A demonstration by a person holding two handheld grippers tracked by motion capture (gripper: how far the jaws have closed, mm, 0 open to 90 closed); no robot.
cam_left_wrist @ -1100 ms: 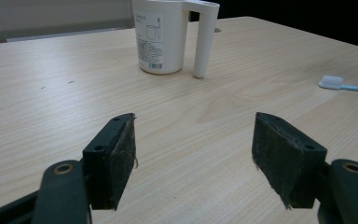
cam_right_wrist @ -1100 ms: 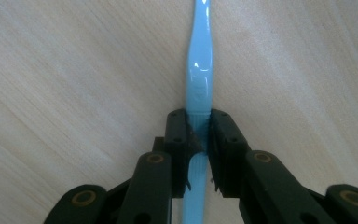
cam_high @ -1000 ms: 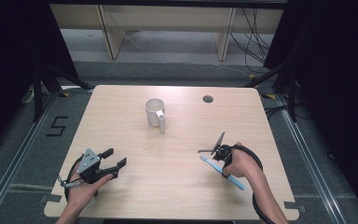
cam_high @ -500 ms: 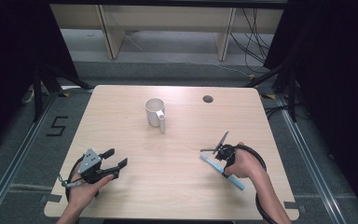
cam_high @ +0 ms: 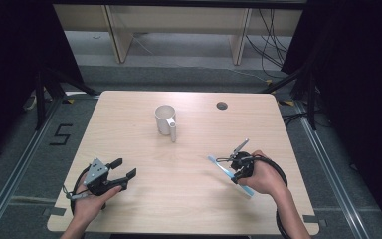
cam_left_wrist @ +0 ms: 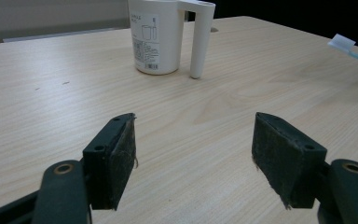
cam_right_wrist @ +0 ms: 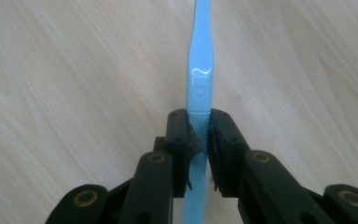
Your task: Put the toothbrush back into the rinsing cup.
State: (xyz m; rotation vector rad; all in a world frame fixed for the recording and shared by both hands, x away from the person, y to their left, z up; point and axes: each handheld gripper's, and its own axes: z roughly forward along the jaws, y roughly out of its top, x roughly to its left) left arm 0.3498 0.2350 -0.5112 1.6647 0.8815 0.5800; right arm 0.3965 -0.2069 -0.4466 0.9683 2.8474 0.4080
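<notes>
A white mug point(cam_high: 165, 119) with a long handle stands upright at the table's middle back; it also appears ahead of the left gripper point(cam_left_wrist: 156, 35). My right gripper point(cam_high: 234, 169) is shut on a light blue toothbrush point(cam_high: 223, 170) at the right front. In the right gripper view the jaws point(cam_right_wrist: 199, 126) pinch the toothbrush handle point(cam_right_wrist: 199, 70) from both sides, close over the wood. My left gripper point(cam_high: 124, 168) rests at the left front, open and holding nothing, jaws wide apart point(cam_left_wrist: 193, 140). The toothbrush head point(cam_left_wrist: 342, 43) shows at far right.
The wooden table point(cam_high: 129, 129) has a round cable hole point(cam_high: 222, 105) near its back right. Dark floor with rails surrounds the table, and wooden furniture legs stand beyond the far edge.
The right hand shifted slightly with the toothbrush still gripped. The left gripper and the mug have stayed where they were.
</notes>
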